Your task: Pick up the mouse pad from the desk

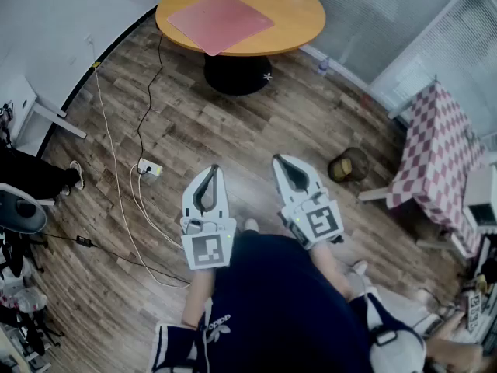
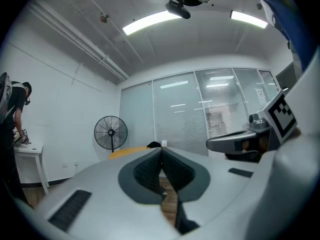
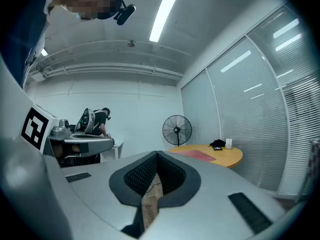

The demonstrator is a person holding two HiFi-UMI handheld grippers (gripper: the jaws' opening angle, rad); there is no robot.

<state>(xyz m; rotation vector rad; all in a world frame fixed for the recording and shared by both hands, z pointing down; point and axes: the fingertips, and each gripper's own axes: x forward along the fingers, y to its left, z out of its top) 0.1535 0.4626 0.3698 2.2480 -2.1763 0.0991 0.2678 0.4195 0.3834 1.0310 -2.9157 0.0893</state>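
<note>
Wood-floor office, round desk well ahead; pink mouse pad untouched on it. Left gripper and right gripper closed, empty. Approach and pickup outstanding.

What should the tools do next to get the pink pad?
Probably move closer to the round table: the pink mouse pad lies flat there, far ahead, while the left tool and right tool are shut, empty, over the floor.
</note>
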